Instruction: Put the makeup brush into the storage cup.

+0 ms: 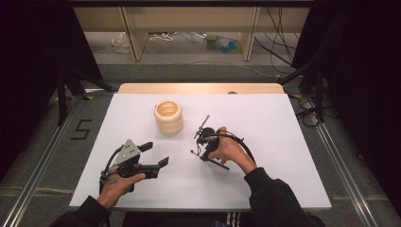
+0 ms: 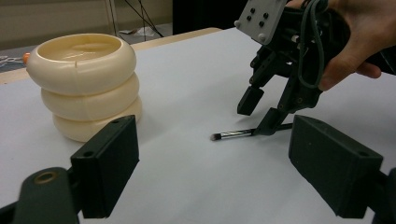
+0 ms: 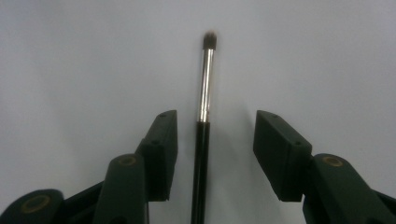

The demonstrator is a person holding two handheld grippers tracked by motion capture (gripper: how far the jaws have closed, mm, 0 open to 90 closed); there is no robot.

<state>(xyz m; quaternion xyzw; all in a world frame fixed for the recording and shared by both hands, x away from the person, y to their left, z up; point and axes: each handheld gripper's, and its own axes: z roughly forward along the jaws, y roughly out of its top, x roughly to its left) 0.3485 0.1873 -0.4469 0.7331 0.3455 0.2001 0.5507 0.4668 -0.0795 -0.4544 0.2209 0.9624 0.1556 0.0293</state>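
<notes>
Two open jaws — right claw [image 3: 212,140] straddling brush [image 3: 204,93].

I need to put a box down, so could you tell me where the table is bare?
The table is bare along its far edge behind the cream holder and down its right side. It is crowded between the left gripper, the right gripper and the brush.

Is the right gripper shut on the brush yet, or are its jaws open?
Open. The right gripper straddles the brush, which lies flat on the table, with gaps on both sides.
</notes>
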